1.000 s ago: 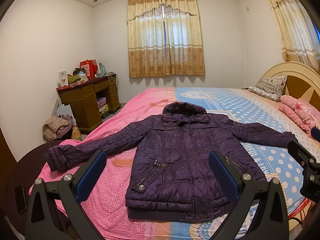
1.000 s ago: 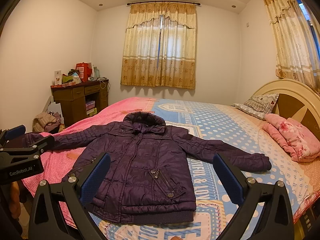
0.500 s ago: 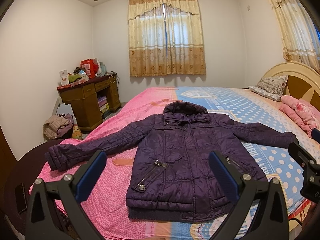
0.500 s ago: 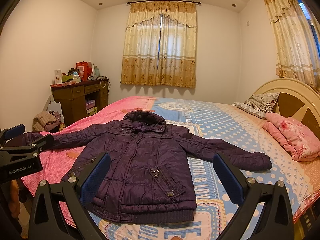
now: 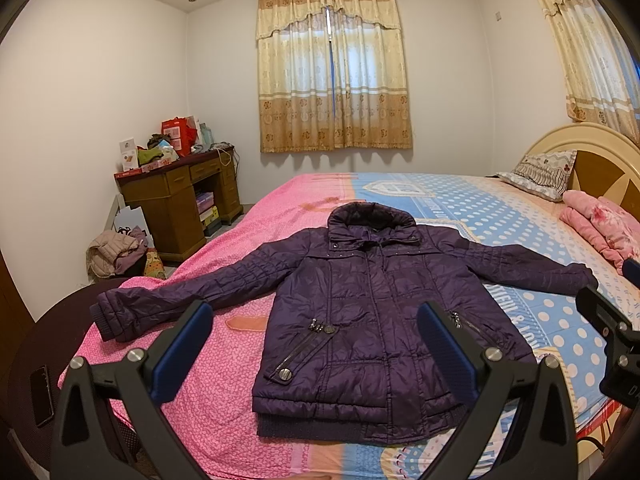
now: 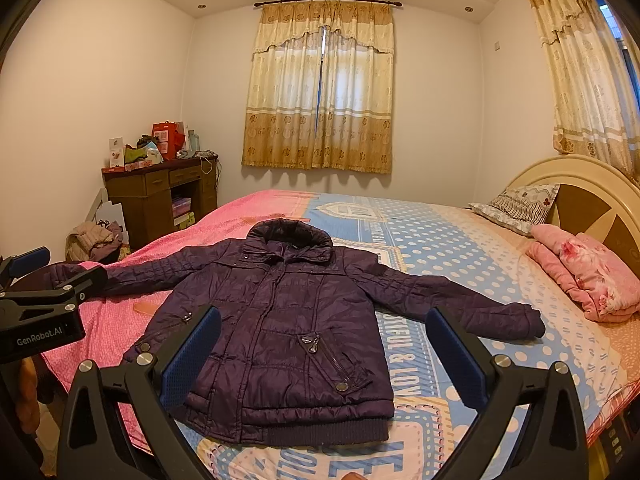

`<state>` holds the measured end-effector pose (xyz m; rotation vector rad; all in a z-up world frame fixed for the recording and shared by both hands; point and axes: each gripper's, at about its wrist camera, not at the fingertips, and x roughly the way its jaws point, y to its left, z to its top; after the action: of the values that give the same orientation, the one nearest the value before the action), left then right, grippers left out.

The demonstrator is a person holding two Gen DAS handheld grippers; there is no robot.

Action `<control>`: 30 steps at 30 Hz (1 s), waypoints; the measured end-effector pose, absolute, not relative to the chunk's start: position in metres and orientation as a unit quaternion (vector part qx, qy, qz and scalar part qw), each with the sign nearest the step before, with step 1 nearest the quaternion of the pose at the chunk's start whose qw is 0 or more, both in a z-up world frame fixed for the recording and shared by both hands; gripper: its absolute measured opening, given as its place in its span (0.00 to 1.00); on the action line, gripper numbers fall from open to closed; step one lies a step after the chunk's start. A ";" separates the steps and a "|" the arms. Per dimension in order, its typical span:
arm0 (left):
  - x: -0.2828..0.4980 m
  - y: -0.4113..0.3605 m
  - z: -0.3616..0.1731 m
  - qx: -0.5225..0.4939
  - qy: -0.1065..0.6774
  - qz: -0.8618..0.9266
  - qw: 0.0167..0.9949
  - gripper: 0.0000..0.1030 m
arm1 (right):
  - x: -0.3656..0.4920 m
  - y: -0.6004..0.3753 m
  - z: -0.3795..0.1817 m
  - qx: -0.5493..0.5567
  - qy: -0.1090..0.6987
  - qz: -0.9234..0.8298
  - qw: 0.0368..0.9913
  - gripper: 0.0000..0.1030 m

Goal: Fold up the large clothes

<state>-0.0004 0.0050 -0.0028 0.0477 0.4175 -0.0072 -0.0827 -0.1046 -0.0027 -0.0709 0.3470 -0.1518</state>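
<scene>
One dark purple quilted padded jacket with a hood [image 5: 372, 308] lies face up and unfolded on the bed with the pink and blue dotted sheet [image 5: 480, 216], near the bed's front edge, its hem towards the cameras. Its two sleeves are spread out: one reaches towards the bed's left edge, the other across the blue part towards the headboard side. Two tongs hover above the front edge, neither touching the jacket. The left tongs [image 5: 316, 344] have their blue pads wide apart; the right tongs [image 6: 324, 348] are likewise spread and empty. One patterned pillow [image 6: 516, 208] and one folded pink blanket [image 6: 584, 276] lie by the headboard. Compared with a second ago, nothing has visibly moved: the jacket lies the same and both tongs hold the same place.
</scene>
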 end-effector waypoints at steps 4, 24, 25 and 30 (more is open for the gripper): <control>0.000 0.005 -0.004 0.024 0.208 -0.004 0.978 1.00 | -0.082 -0.104 -0.002 -0.035 0.173 -0.076 0.981 0.99; 0.000 0.005 -0.005 0.024 0.209 -0.004 0.978 1.00 | -0.082 -0.100 -0.006 -0.038 0.178 -0.076 0.980 0.99; 0.000 0.005 -0.006 0.025 0.209 -0.004 0.978 1.00 | -0.082 -0.101 -0.006 -0.038 0.178 -0.076 0.980 0.99; 0.000 0.005 -0.007 0.025 0.209 -0.003 0.978 1.00 | -0.082 -0.099 -0.007 -0.038 0.181 -0.073 0.980 0.99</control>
<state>-0.0001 0.0048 -0.0066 0.0508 0.4209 -0.0070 -0.0824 -0.0994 -0.0071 -0.0772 0.3636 -0.1468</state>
